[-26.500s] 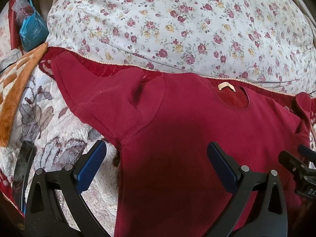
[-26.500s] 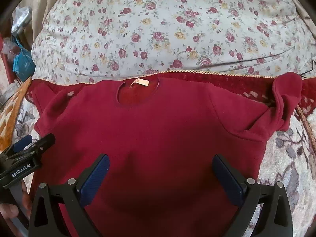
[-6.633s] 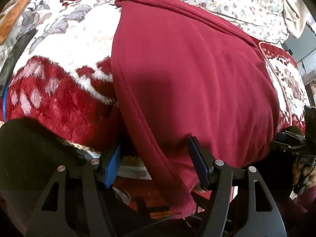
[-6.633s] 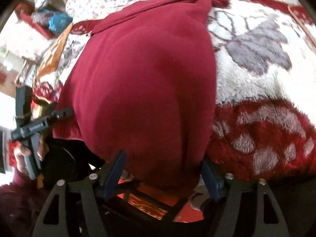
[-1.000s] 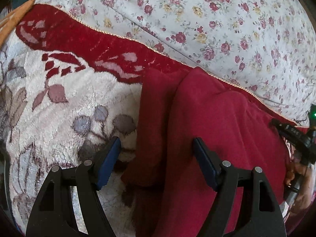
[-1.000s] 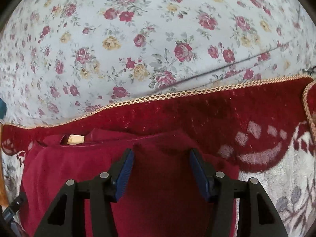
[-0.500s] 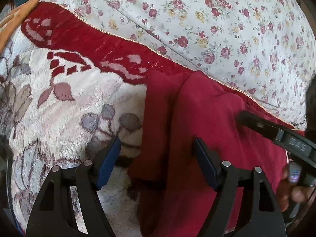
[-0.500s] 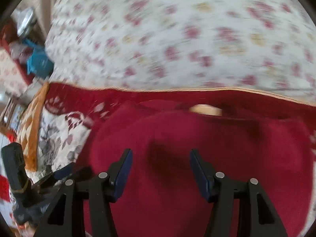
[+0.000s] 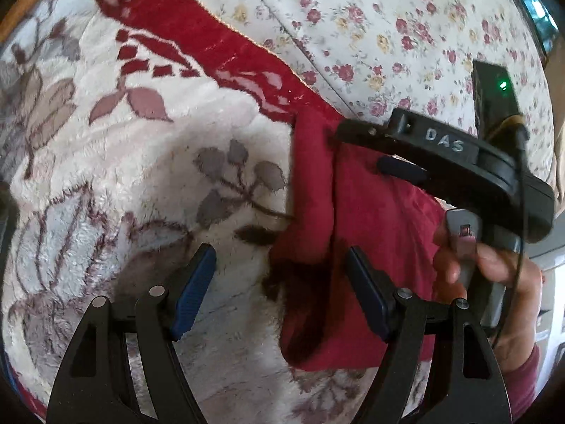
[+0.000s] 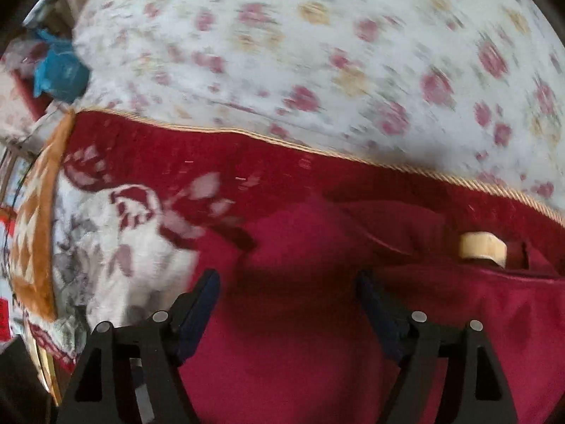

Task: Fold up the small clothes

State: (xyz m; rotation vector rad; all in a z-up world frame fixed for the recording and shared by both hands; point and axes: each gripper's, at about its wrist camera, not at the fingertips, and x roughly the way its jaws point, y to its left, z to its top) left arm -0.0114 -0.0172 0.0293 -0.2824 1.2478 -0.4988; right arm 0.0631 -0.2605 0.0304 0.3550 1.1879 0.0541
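Note:
The dark red shirt (image 9: 374, 219) lies folded into a narrow strip on the plush blanket, its left folded edge running up the picture. My left gripper (image 9: 279, 289) hovers open over that edge, blue pads apart on either side and not pressing it. In the left wrist view my right gripper (image 9: 374, 152) reaches in from the right over the shirt's top, held by a hand (image 9: 494, 265). The right wrist view is blurred: my right gripper (image 10: 287, 304) is above the shirt (image 10: 300, 346), jaws opening, gripping nothing. The neck label (image 10: 482, 245) shows at right.
A white floral pillow (image 9: 388, 17) lies behind the shirt. The blanket (image 9: 141, 148) is white plush with a red border and a gold cord edge. A blue bag (image 10: 60, 67) and an orange patterned cloth (image 10: 39, 212) are at the far left.
My right gripper swept left across the shirt's top, widened its jaws and came into the left wrist view. My left gripper shifted and rolled a little; the shirt edge now sits further right.

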